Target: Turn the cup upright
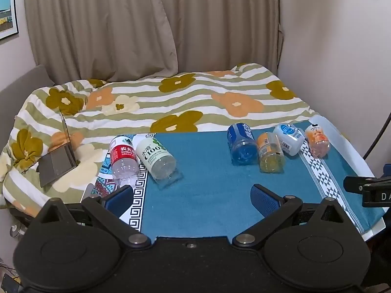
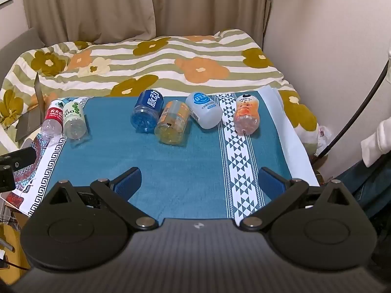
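Observation:
Several cut-off bottle cups lie on their sides on a blue cloth (image 1: 207, 195) (image 2: 171, 166). From left: a red-label cup (image 1: 122, 157) (image 2: 51, 122), a white-green cup (image 1: 156, 158) (image 2: 74, 119), a blue cup (image 1: 240, 144) (image 2: 147, 111), an orange-yellow cup (image 1: 270, 152) (image 2: 172, 122), a white-blue cup (image 1: 289, 139) (image 2: 204, 112) and an orange-pink cup (image 1: 317, 140) (image 2: 246, 113). My left gripper (image 1: 191, 195) is open and empty, near the table's front edge. My right gripper (image 2: 199, 183) is open and empty, also at the front, well short of the cups.
A bed with a flowered striped duvet (image 1: 171, 97) (image 2: 158, 58) lies behind the table. A half-open laptop (image 1: 58, 161) (image 2: 31, 119) sits on the bed at the left. Curtains (image 1: 146, 24) and a wall (image 1: 330, 48) stand behind. The other gripper's body shows at the right edge (image 1: 371, 190).

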Available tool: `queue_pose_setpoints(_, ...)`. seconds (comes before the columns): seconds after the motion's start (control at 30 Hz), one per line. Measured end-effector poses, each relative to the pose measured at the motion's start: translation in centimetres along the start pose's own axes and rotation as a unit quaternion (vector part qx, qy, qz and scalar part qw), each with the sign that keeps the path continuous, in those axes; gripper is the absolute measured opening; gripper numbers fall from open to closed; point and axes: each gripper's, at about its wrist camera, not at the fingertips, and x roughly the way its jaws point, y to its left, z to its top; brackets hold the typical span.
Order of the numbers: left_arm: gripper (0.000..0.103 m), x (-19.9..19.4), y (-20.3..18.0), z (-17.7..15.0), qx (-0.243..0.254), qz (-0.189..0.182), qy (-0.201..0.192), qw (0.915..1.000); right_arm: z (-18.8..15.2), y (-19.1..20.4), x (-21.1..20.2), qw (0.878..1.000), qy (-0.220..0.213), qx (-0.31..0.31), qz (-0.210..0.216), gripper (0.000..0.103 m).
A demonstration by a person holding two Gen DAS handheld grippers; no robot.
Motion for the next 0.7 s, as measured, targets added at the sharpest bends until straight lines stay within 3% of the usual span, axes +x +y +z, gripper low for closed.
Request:
queue_pose_setpoints(0.17, 0.103, -0.33, -0.57, 0.03, 0.008, 0.015, -0.007, 0.9998, 0.03, 0.03, 0.17, 1.0, 0.0, 0.0, 0.0, 0.103)
queue_pose_setpoints(0.7, 0.103, -0.2, -0.4, 0.23, 0.0, 0.011, -0.01, 0.9999, 0.07, -0.07, 0.37, 1.0, 0.003, -0.002, -0.003, 0.103)
